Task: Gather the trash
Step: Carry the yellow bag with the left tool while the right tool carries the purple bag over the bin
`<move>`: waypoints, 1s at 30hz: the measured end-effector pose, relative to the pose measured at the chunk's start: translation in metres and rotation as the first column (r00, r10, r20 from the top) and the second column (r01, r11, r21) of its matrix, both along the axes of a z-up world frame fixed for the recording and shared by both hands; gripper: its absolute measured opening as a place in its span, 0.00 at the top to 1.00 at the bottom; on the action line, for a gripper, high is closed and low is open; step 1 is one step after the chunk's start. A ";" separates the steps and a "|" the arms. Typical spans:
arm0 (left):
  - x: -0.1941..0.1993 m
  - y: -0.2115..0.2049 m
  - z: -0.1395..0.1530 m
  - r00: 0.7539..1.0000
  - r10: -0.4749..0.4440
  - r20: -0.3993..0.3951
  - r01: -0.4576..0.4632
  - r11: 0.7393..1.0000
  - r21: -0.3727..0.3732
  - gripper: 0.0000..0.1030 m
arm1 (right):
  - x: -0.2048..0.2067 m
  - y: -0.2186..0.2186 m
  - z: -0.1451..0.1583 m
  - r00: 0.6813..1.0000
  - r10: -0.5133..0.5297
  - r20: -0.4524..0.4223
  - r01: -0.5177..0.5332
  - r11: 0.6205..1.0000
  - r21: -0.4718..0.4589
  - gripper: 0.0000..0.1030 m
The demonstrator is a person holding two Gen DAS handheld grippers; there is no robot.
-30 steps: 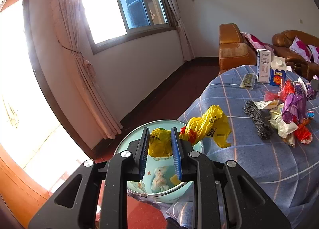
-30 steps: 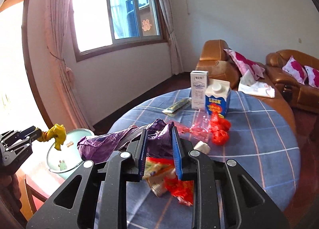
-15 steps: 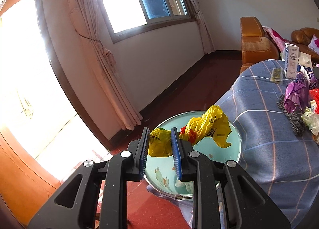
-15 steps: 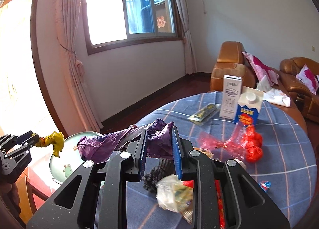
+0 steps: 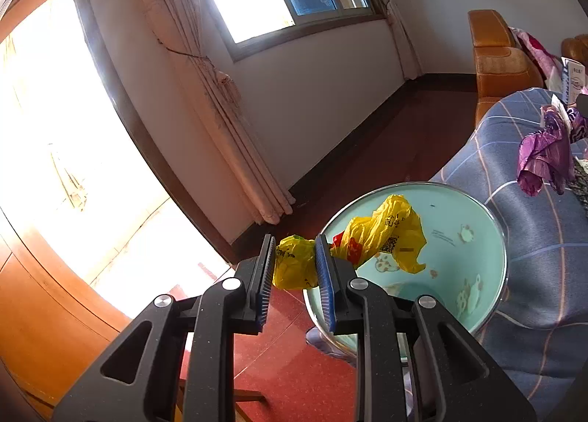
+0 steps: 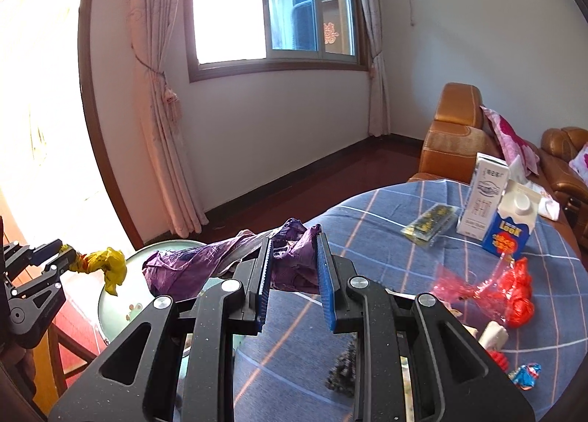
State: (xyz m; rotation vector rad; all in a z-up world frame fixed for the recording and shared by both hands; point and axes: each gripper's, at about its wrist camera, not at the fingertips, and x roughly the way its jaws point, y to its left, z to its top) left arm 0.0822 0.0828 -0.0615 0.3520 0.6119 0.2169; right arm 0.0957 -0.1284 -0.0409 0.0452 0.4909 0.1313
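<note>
My left gripper (image 5: 294,249) is shut on a crumpled yellow plastic bag (image 5: 382,234), whose loose end hangs over a light blue basin (image 5: 474,238) beside the table. It also shows in the right wrist view (image 6: 99,264), held by the left gripper (image 6: 62,251). My right gripper (image 6: 292,242) is shut on a purple plastic bag (image 6: 205,264) and holds it above the table's left edge, near the basin (image 6: 114,304). The purple bag also shows in the left wrist view (image 5: 544,157).
The round table has a blue checked cloth (image 6: 386,238). On it lie a red plastic bag (image 6: 514,293), a blue milk carton (image 6: 511,223), a white carton (image 6: 485,201), a green packet (image 6: 433,225), a dark scrubber (image 6: 345,367) and small wrappers (image 6: 525,376). Brown sofas (image 6: 459,135) stand behind.
My left gripper has swung left with the yellow bag, away from the table and over the basin. My right gripper has moved left with the purple bag toward the table's edge.
</note>
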 end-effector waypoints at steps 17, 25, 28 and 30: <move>0.012 0.022 -0.016 0.997 0.061 -0.038 -0.059 0.997 0.049 0.78 | 0.033 0.041 -0.020 0.997 0.069 -0.030 -0.072 0.992 -0.099 0.77; 0.020 0.028 -0.021 0.996 0.078 -0.042 -0.075 0.995 0.067 0.78 | 0.042 0.061 -0.028 0.995 0.097 -0.037 -0.102 0.985 -0.138 0.77; 0.022 0.028 -0.023 0.996 0.079 -0.045 -0.076 0.995 0.069 0.78 | 0.044 0.068 -0.032 0.993 0.107 -0.040 -0.112 0.981 -0.155 0.77; 0.023 0.026 -0.023 0.996 0.080 -0.046 -0.077 0.994 0.072 0.78 | 0.046 0.071 -0.034 0.993 0.112 -0.044 -0.118 0.980 -0.161 0.77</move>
